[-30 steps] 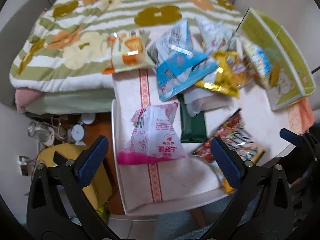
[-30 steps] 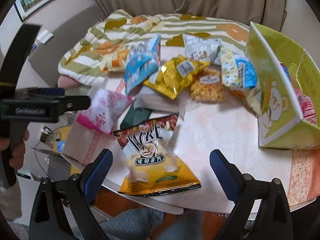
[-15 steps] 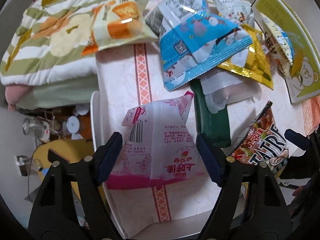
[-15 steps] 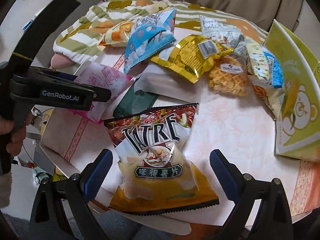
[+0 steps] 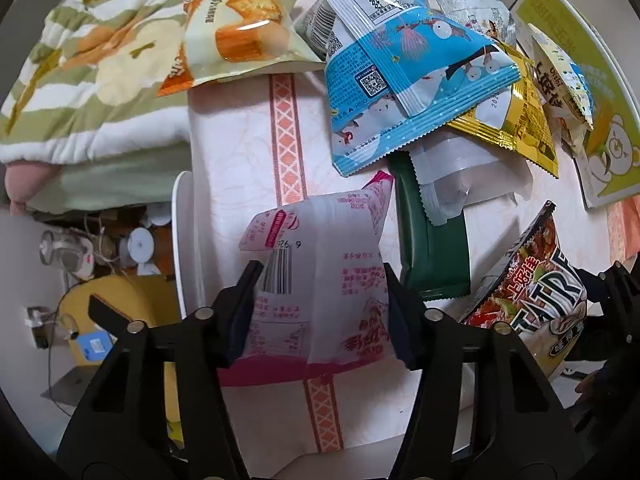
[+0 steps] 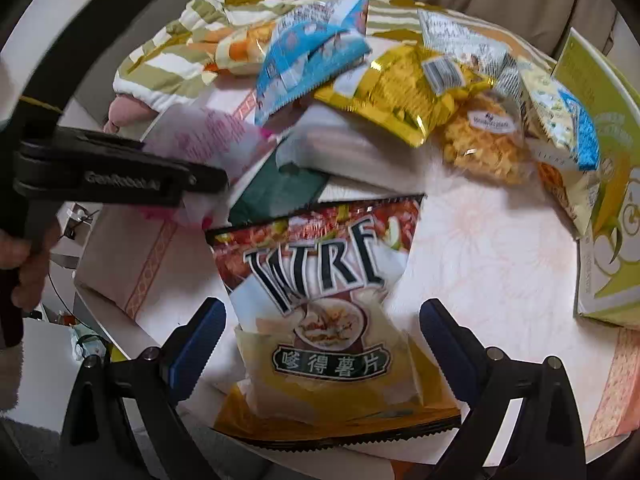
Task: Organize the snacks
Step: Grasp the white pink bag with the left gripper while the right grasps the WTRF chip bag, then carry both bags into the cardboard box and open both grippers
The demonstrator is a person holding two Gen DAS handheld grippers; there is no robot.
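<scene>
Here the left gripper (image 5: 320,312) points steeply down at the pink bag (image 5: 320,280) in the lower middle of the left wrist view, its jaws closing with the bag between them; the dark pads already lie against both sides of the puffed film, so it reads as grasping the bag. The bag lies near the table (image 5: 240,152) edge at lower left, just beside a green pack (image 5: 434,256). In the right wrist view the right gripper (image 6: 320,340) hangs with its jaws wide and released, one on either side of the chip bag (image 6: 328,320) in the lower middle, not pressing it. The likeliest trouble with the pink bag is the air-filled film: squeezed across its width, it may buckle and slide out as it is lifted, or the contents may crush if the squeeze goes too far. It could also drag the green pack if their edges overlap, though that contact cannot be told. For the chip bag, the bottom edge overhangs the table rim, so a pinch that catches only slick film could push it off toward the floor. Both grippers sit close together at the left of that view, so lifting at once risks a knock. The yellow-green box (image 6: 600,208) at the right edge looks like the goal.
</scene>
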